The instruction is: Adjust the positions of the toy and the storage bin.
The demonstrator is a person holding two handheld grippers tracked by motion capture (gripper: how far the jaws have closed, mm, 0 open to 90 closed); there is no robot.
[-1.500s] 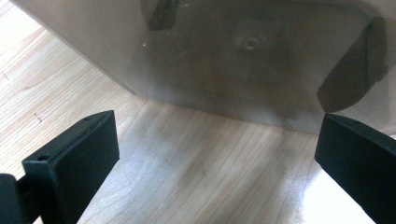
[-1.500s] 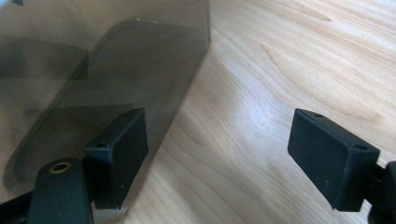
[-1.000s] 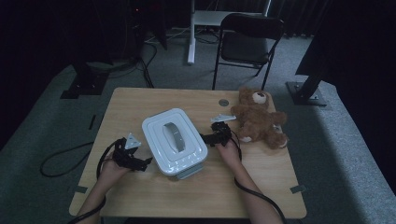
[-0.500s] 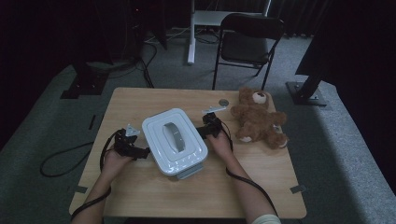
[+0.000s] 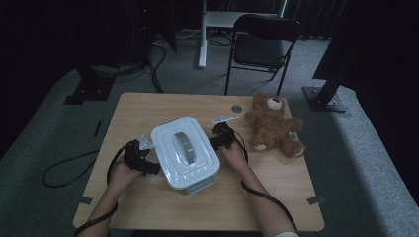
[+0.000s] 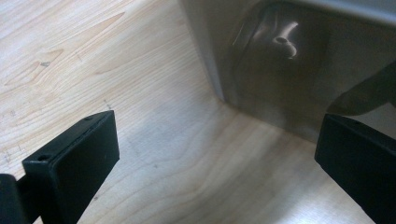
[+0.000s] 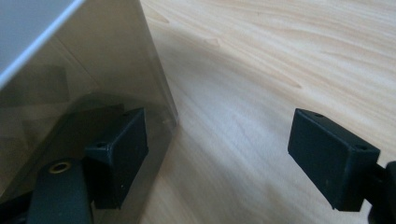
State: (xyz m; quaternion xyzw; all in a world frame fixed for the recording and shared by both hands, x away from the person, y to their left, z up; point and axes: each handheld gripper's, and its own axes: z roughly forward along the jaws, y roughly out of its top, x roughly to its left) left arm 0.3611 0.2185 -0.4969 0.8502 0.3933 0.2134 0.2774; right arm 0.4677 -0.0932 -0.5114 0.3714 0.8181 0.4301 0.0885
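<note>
the left gripper (image 5: 150, 167) sits at the left side of the lidded container (image 5: 184, 153), held by the left hand (image 5: 122, 173). in the left gripper view its jaws are spread wide, with bare table (image 6: 116, 70) between them; the container's translucent wall (image 6: 280, 65) stands just ahead and toward the right jaw. whether that jaw touches the wall cannot be determined, because the frame edge cuts it off.

the container lies between the two grippers, near the table centre. its long axis runs from the person's near edge toward the far edge, tilted slightly leftward at the far end. the grey handle (image 5: 183, 146) on the white lid follows the same axis. the contents are not discernible through the wall.

the right gripper (image 5: 215, 140) is at the container's right side, held by the right hand (image 5: 236, 154). in the right gripper view its jaws are spread apart; the left jaw lies against or just beside the container wall (image 7: 93, 70), and contact cannot be confirmed.

further right of the right gripper, a brown teddy bear (image 5: 272, 124) lies on the table. a folding chair (image 5: 262, 42) stands beyond, dim in shadow.
</note>
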